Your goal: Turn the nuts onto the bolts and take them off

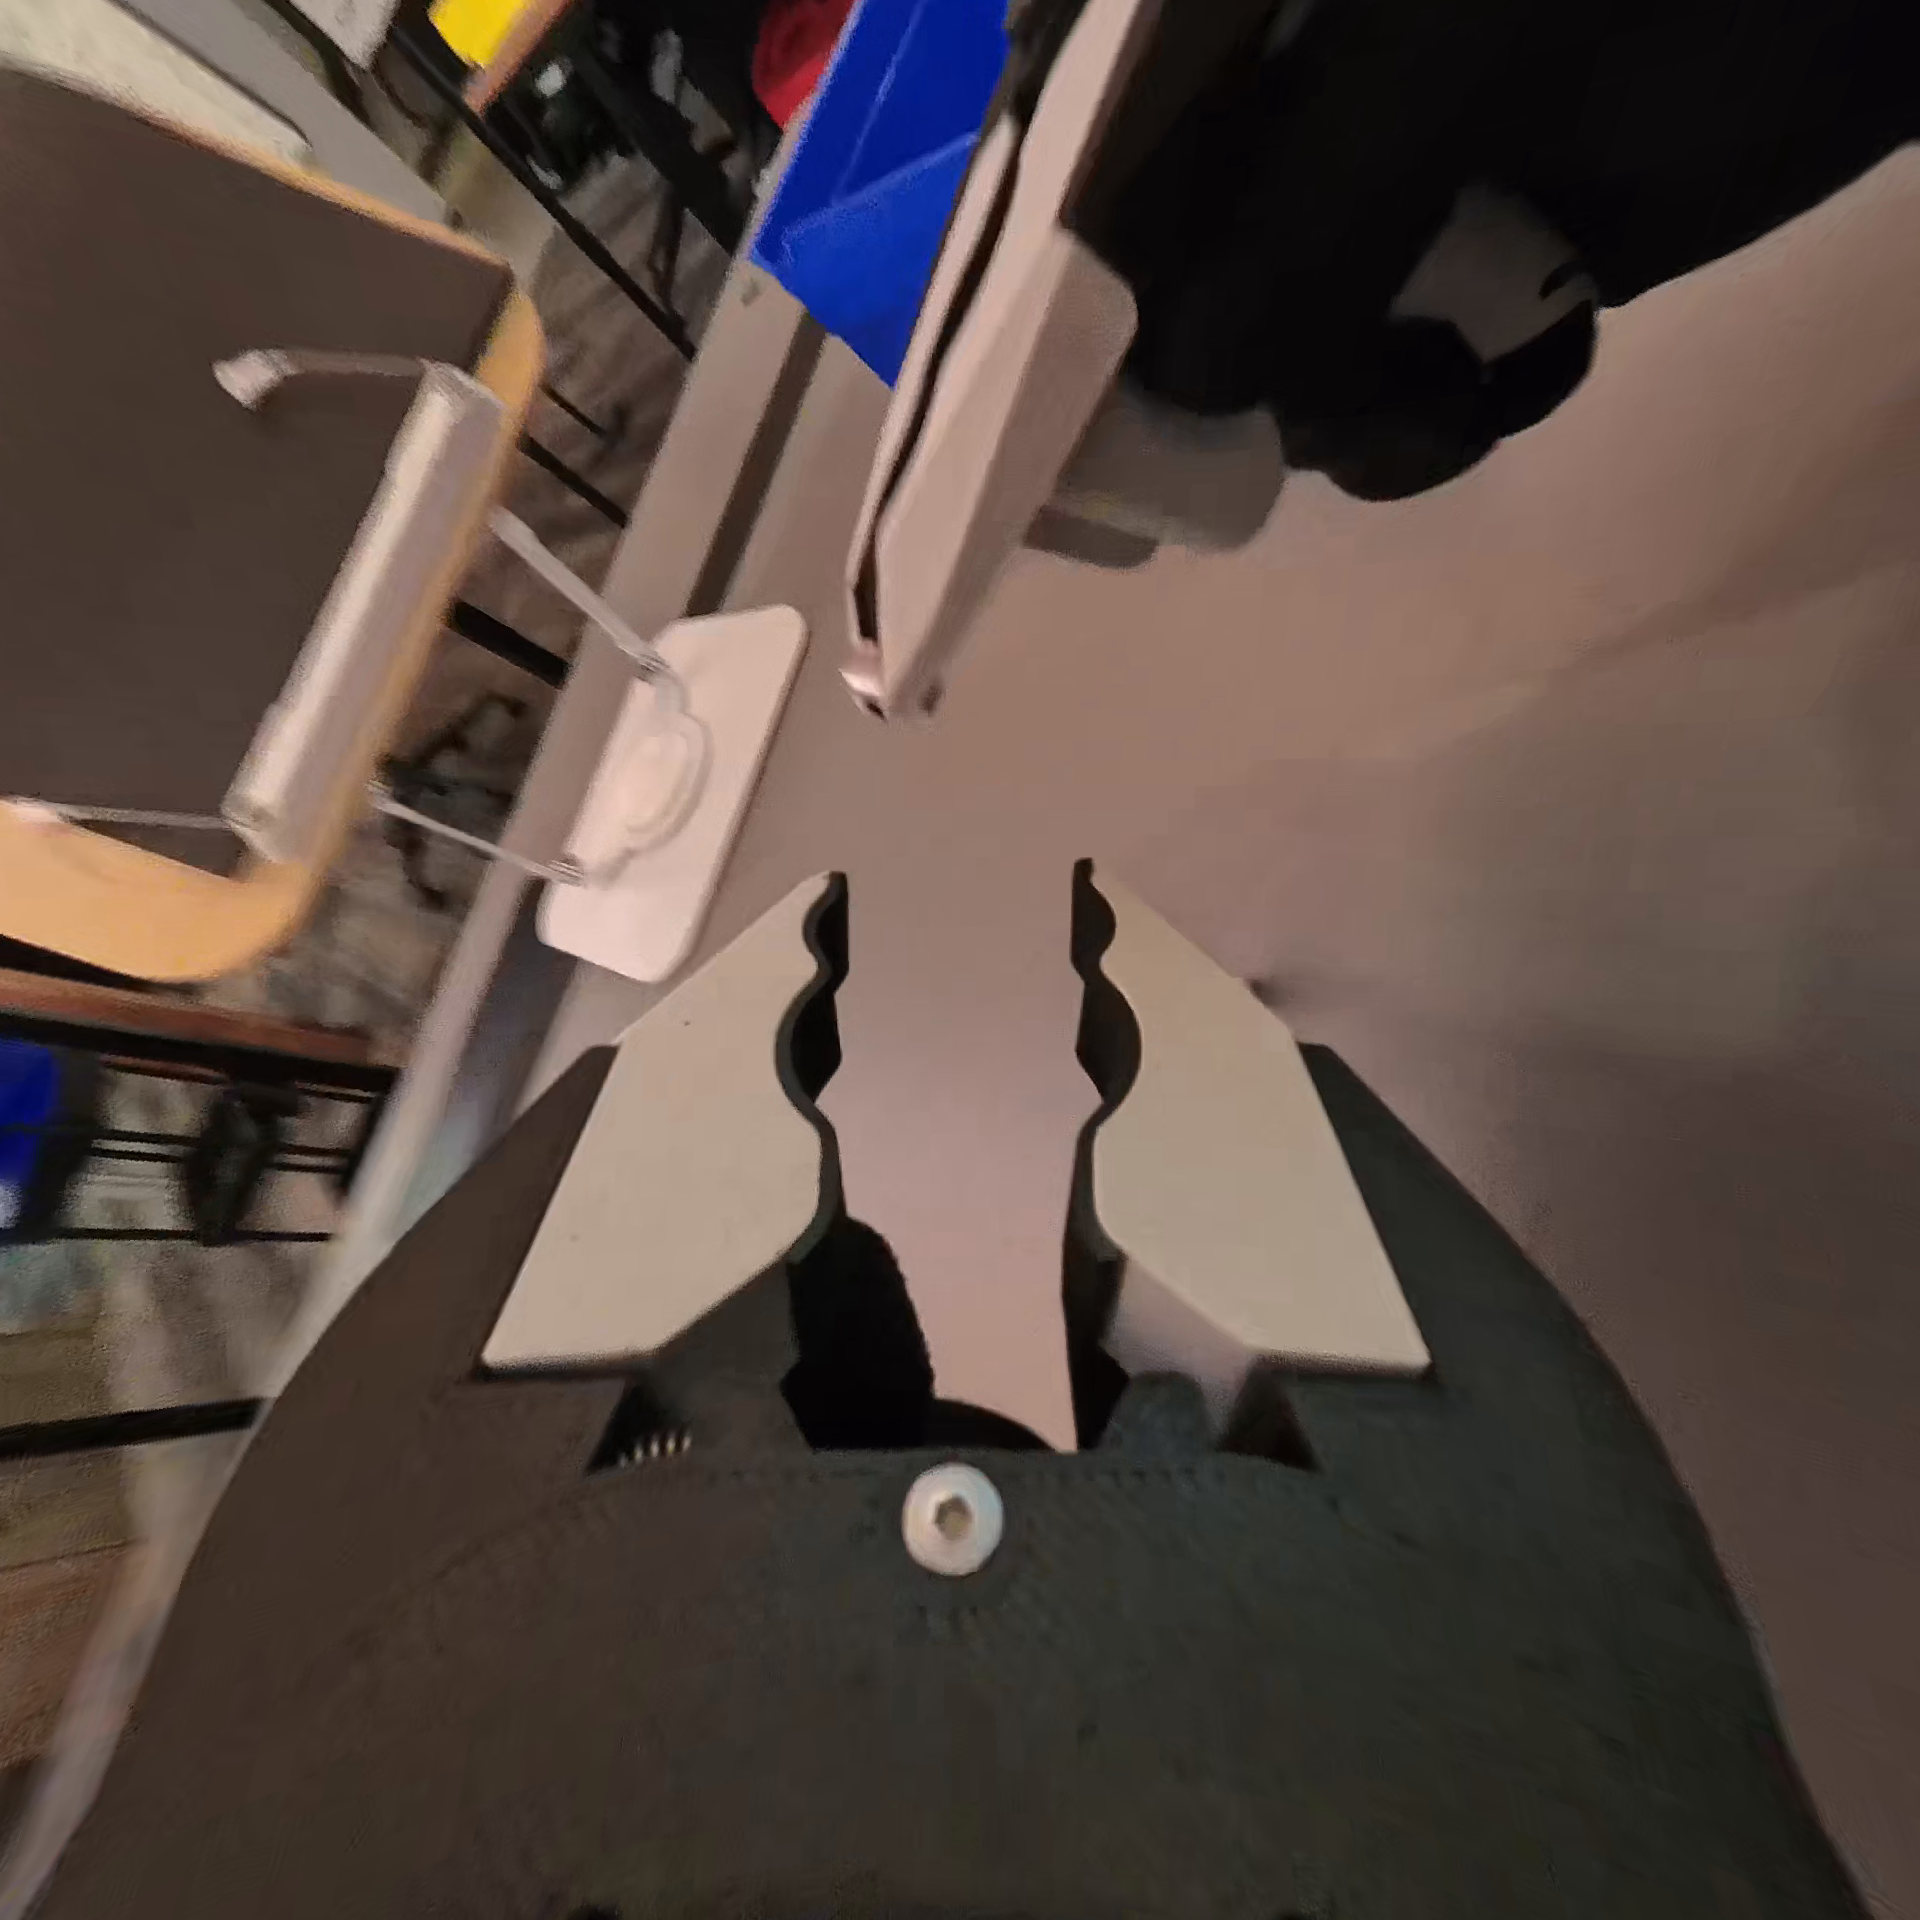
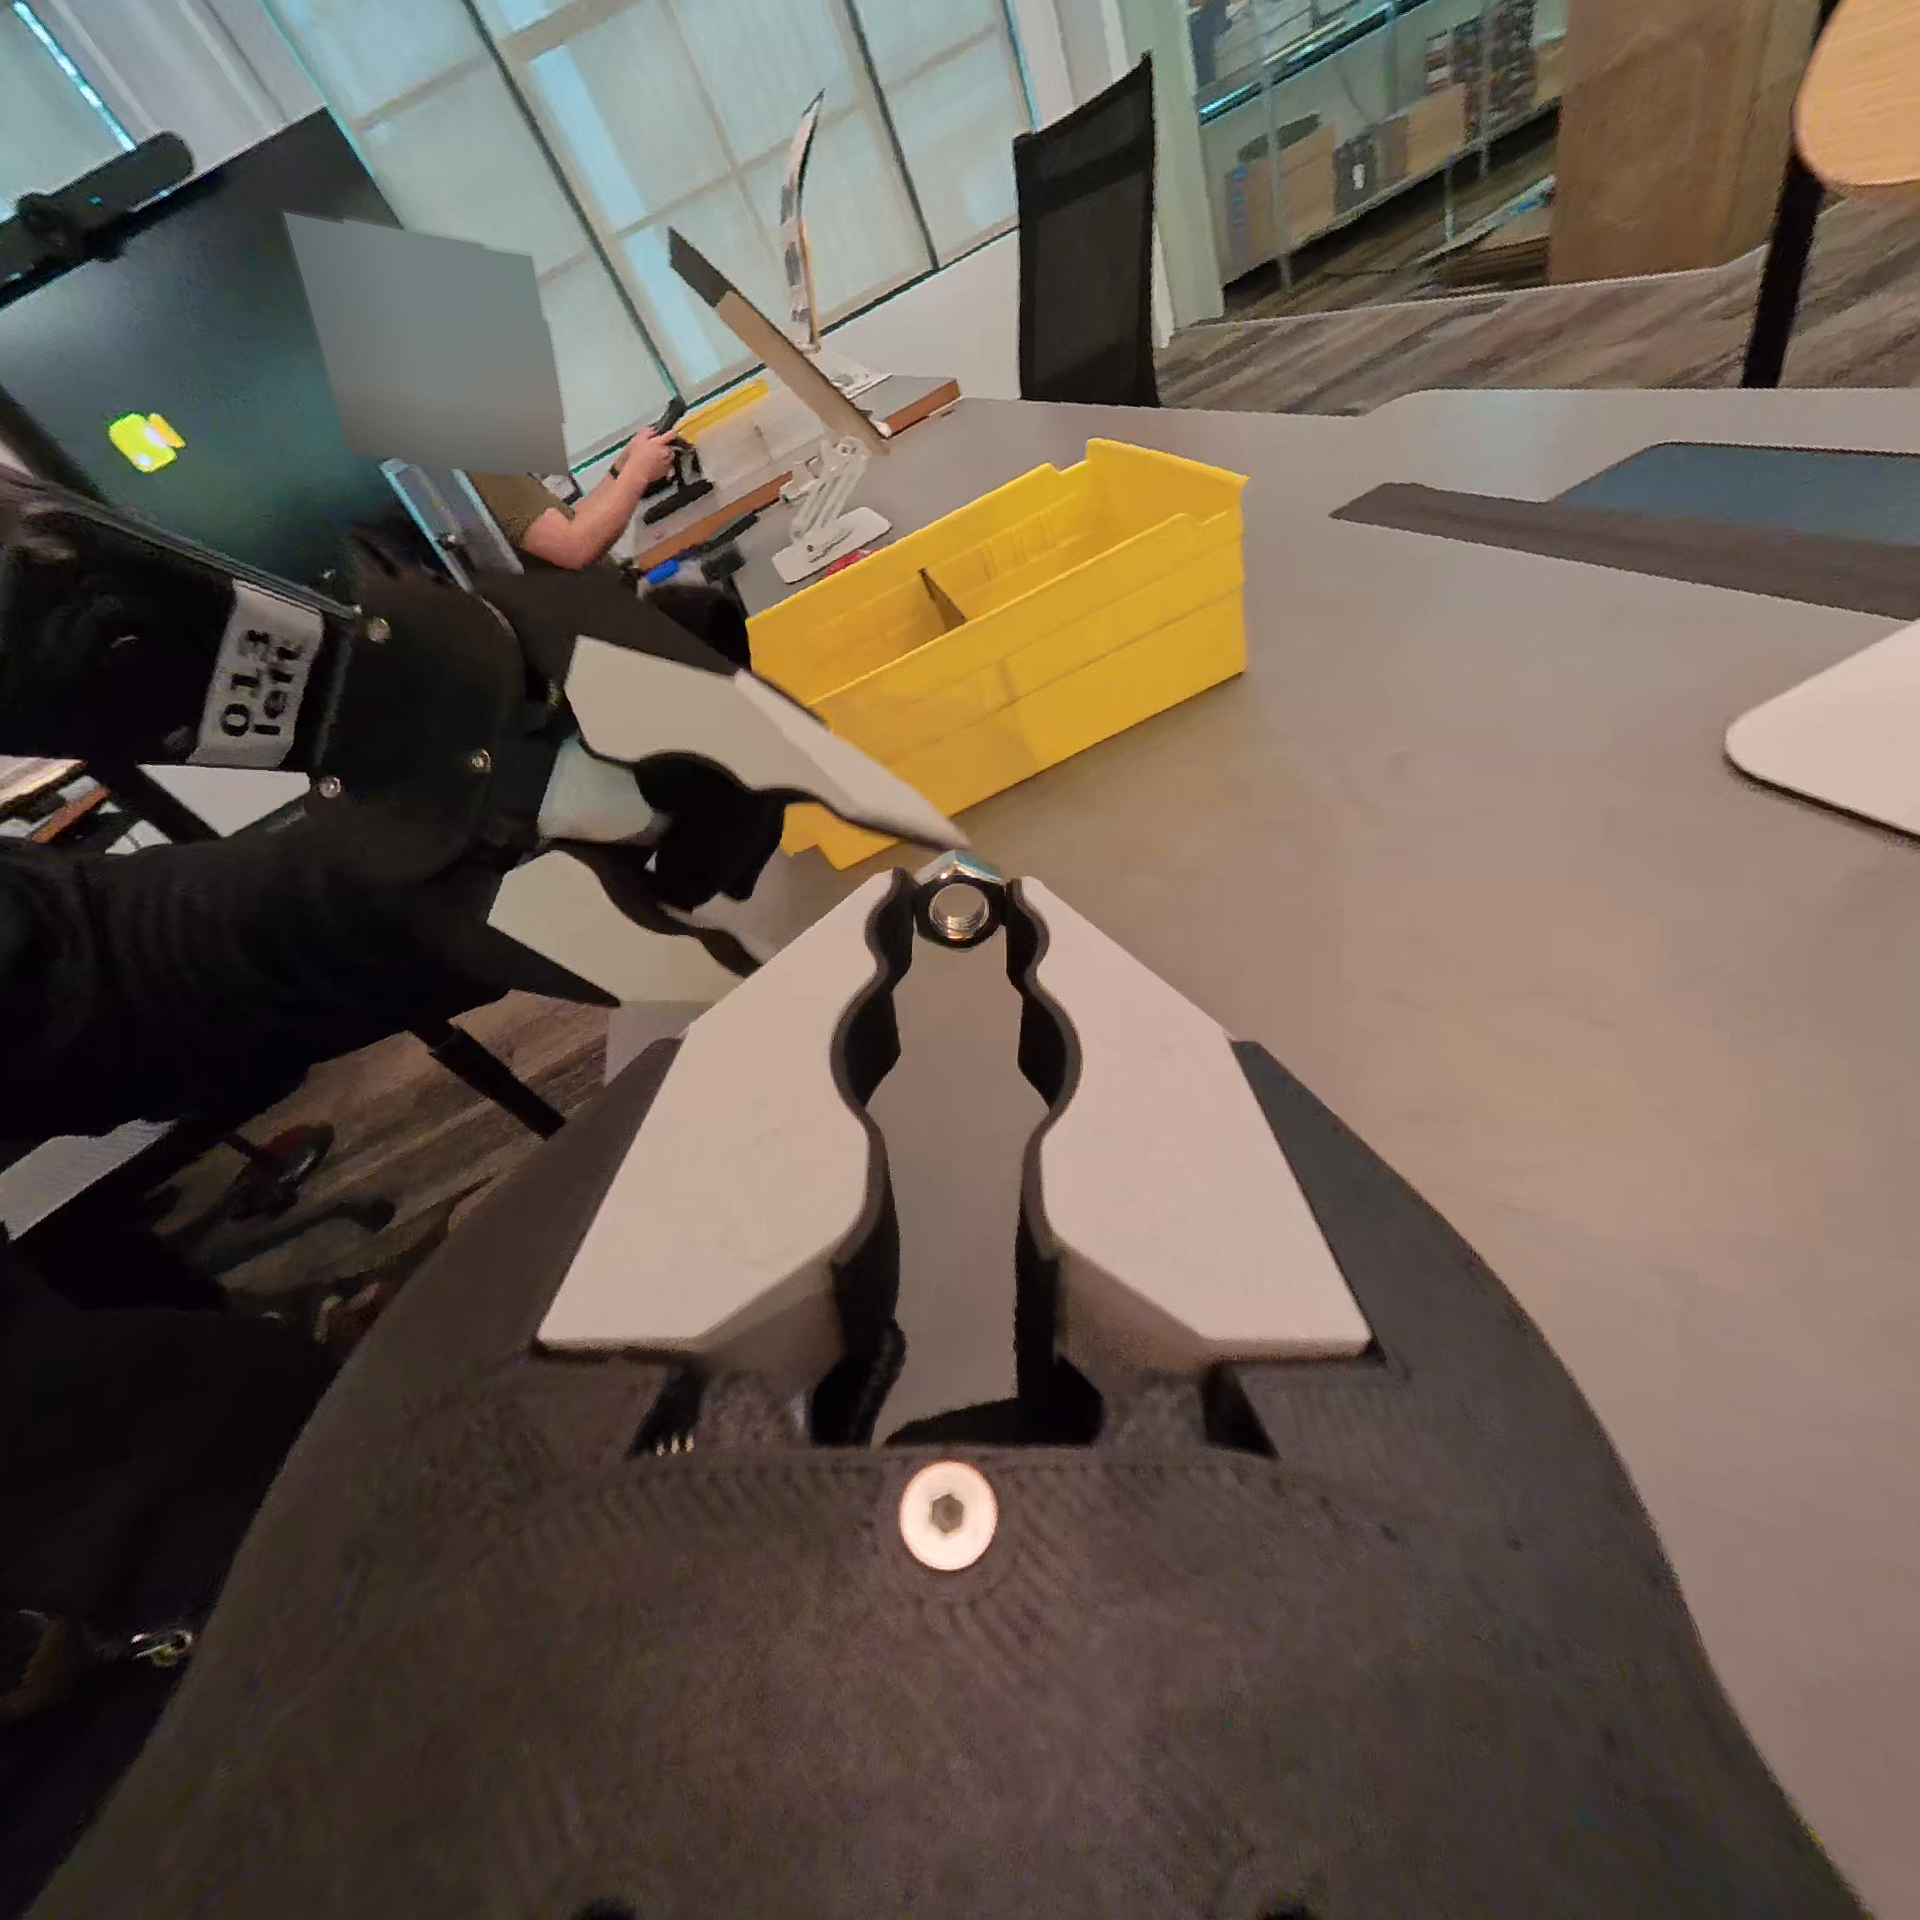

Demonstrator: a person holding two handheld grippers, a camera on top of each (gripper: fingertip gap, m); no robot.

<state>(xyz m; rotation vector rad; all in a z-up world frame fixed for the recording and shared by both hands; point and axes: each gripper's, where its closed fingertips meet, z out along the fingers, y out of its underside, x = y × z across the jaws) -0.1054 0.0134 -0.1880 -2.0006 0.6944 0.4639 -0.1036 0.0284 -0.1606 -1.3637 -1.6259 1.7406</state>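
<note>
My right gripper is shut on a silver hex nut at its fingertips, held above the grey table. A shiny bolt end seems to sit in the nut's hole. In the left wrist view the right gripper hangs from the top, shut, with a silver bit at its tip. My left gripper is open and empty, a little below and short of the right one. One of its fingers shows in the right wrist view, its tip just above the nut.
A yellow divided bin stands on the table beyond the grippers. A blue bin and a white stand base sit near the table edge. A white flat object lies at the right. A person sits far behind. Only a small space, under 4 cm, lies between the two pairs of fingers.
</note>
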